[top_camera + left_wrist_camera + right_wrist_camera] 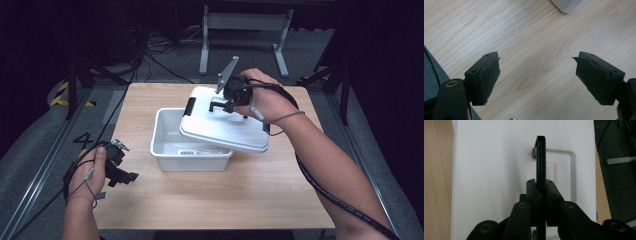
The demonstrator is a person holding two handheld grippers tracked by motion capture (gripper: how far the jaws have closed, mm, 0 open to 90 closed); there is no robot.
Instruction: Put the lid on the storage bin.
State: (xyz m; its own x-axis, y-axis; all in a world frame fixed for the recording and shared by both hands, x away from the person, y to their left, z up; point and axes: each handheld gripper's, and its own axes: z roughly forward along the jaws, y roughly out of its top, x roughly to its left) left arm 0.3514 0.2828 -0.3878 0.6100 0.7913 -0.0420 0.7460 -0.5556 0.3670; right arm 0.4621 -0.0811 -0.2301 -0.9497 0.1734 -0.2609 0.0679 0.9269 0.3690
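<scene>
A white bin (172, 140) is sitting near the middle of the wooden tabletop (225, 195), with a barcode label on the inside of its near wall. A white lid (225, 127) is hanging tilted over the bin's right part, its near edge overlapping the bin's right rim; whether it is touching the rim is unclear. The right tool (223, 106) is gripping the lid's thin black handle (540, 157), which is standing upright from a recess in the lid's top, with the jaws pressing on it from both sides. The left tool (131, 176) is lying low at the tabletop's near left edge, well apart from the bin, its jaws standing wide with bare wood between them.
</scene>
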